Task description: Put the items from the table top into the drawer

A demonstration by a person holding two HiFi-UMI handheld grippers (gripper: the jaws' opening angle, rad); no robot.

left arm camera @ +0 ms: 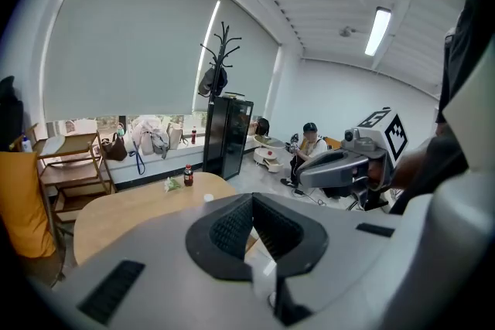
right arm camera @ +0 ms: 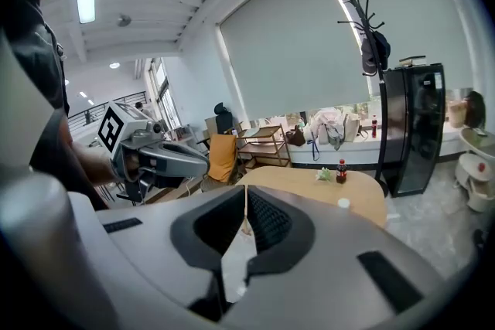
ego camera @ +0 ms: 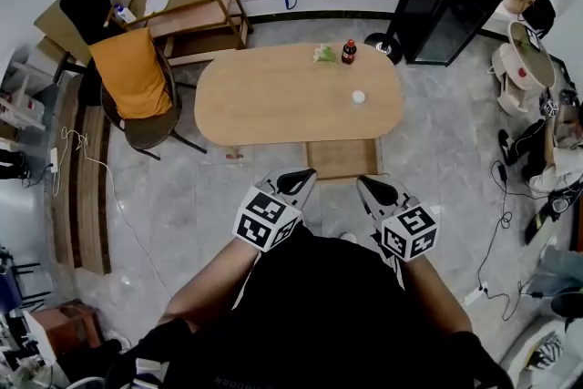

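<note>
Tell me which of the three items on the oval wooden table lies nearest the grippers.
The small white round object, alone right of centre. The dark red-capped bottle and the pale green crumpled item sit together at the far edge.

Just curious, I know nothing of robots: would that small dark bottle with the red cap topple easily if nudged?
The bottle stands upright and looks tall for its narrow base, so a nudge near the top would probably tip it. Being round, it would likely roll on the smooth table once down.

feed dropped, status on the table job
Left gripper, right gripper shut, empty, short of table. Bottle, green item, white round item on top. Drawer looks open, nothing blocking.
</note>
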